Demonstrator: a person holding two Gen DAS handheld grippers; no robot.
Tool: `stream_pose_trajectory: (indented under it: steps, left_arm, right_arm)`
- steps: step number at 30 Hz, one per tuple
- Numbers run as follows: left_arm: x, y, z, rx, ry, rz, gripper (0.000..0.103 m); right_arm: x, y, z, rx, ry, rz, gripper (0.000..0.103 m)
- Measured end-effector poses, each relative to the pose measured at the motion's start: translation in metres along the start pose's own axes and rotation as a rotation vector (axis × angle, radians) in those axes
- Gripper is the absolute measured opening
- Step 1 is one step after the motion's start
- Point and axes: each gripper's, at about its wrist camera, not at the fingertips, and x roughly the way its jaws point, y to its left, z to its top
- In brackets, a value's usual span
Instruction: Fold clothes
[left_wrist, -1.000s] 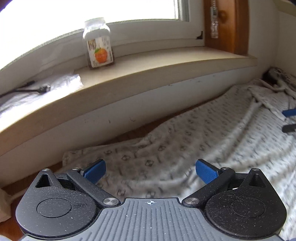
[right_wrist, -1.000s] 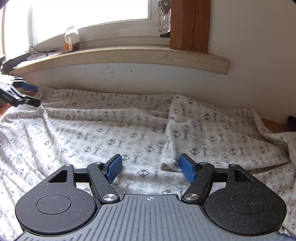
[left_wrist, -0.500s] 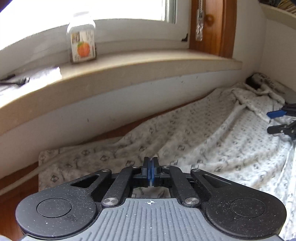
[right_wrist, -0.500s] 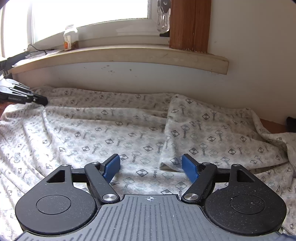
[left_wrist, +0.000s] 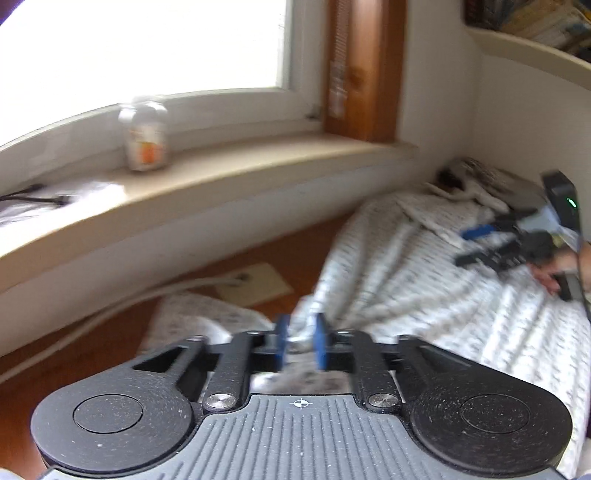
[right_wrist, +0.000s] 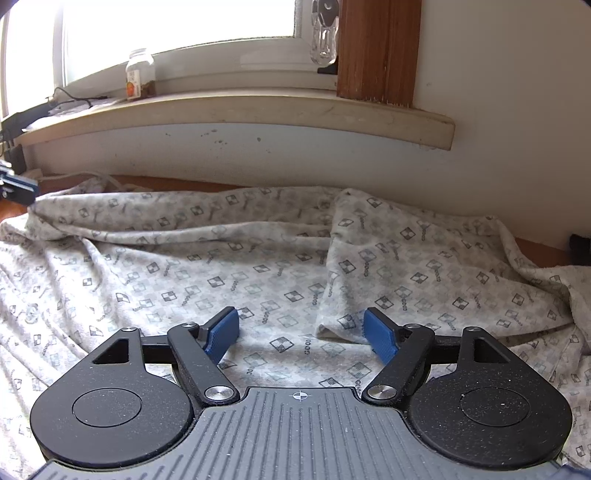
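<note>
A pale garment (right_wrist: 258, 266) printed with small checkered squares lies spread over the surface below the window sill. My left gripper (left_wrist: 300, 341) is shut on a bunched corner of that garment (left_wrist: 406, 280), lifted off the wooden surface. In the right wrist view the left gripper (right_wrist: 16, 184) shows at the far left, holding the cloth's raised corner. My right gripper (right_wrist: 301, 334) hovers low over the garment, open, with a folded edge of cloth near its right pad (right_wrist: 380, 334). The right gripper (left_wrist: 495, 243) also appears in the left wrist view, held by a hand (left_wrist: 554, 273).
A long window sill (right_wrist: 236, 110) runs along the wall with a jar (right_wrist: 138, 74) and cables on it. A wooden frame post (right_wrist: 376, 48) stands at its right. Bare wooden surface (left_wrist: 92, 339), a white cord (left_wrist: 110, 310) and a flat card (left_wrist: 255, 284) lie left of the cloth.
My left gripper went from open to shut on the garment's corner, then lifted and pulled it right, uncovering wood beneath. The right gripper stayed open and nearly still.
</note>
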Motion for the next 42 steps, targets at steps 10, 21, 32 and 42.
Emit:
stream_pose_trajectory:
  steps: [10, 21, 32, 42]
  left_arm:
    - [0.038, 0.073, 0.007, -0.131, 0.052, 0.132, 0.064]
    - [0.073, 0.076, -0.001, -0.088, 0.074, 0.171, 0.007]
    - [-0.019, 0.076, -0.004, -0.121, -0.181, 0.184, 0.007]
    - [-0.051, 0.069, -0.007, -0.131, -0.255, 0.191, 0.006]
  right_arm:
    - [0.000, 0.001, -0.001, 0.000, -0.001, -0.001, 0.074]
    - [-0.007, -0.004, 0.007, -0.003, -0.033, 0.021, 0.074]
    - [0.042, -0.038, 0.077, -0.010, 0.026, -0.051, 0.073]
    - [0.033, -0.063, 0.081, -0.031, 0.017, -0.097, 0.005]
